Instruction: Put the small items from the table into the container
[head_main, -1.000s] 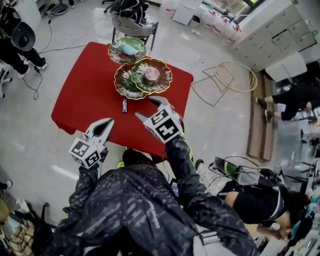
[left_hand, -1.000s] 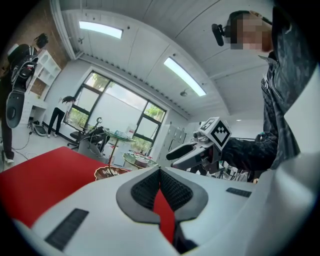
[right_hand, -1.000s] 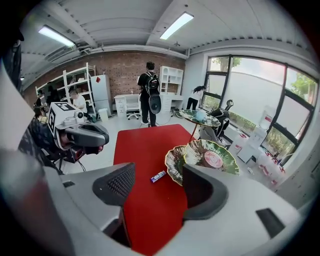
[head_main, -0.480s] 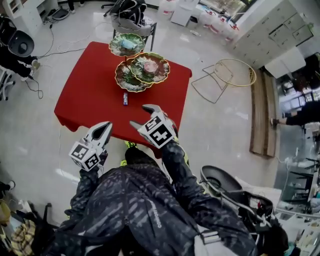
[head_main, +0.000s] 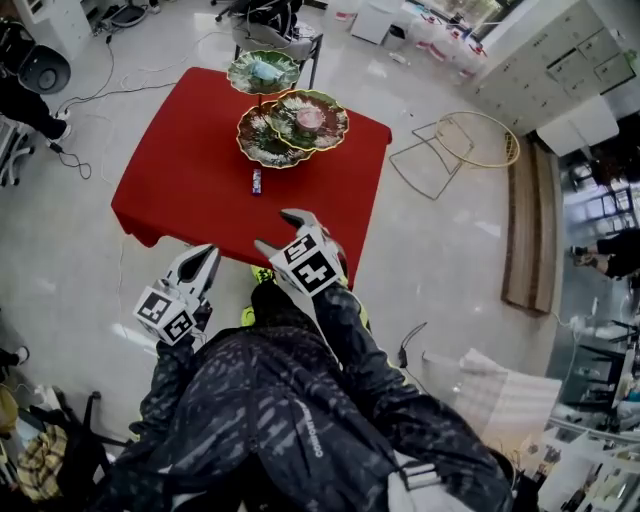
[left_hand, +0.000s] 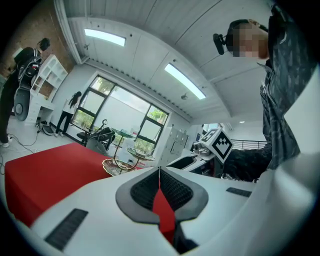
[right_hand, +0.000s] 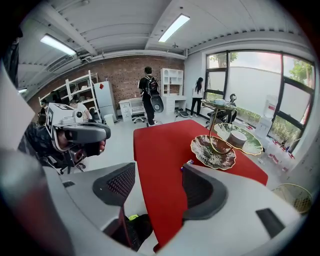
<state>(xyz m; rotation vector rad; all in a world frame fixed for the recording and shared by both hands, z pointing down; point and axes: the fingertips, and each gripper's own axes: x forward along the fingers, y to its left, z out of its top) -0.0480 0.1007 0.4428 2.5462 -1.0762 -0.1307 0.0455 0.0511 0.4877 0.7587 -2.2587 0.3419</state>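
**Right gripper** (right_hand: 159, 172): jaws spread, with nothing between them but a view of the red table (head_main: 180, 170).

**Left gripper** (left_hand: 159, 175): jaws pressed together and empty. In the head view both grippers hang at the table's near edge, lower centre of the frame.

**Task object:** the small item (head_main: 257, 181), a slim piece, lies flat on the cloth at upper centre. It is just below the tiered dish stand (head_main: 262, 150), which is the likely container. A pink object (head_main: 310, 117) and a pale one (head_main: 264, 70) sit in the stand's upper dishes.

**Hazards:** the item lies close to the lowest dish's rim, so a wide-spread jaw may clip the rim and rock the stand. A shallow pinch may skid the item across the cloth.

**Room:** bare cloth extends to the left of the item. A wire frame (head_main: 450, 150) lies on the floor at right, and a chair (head_main: 275, 30) stands beyond the far edge.
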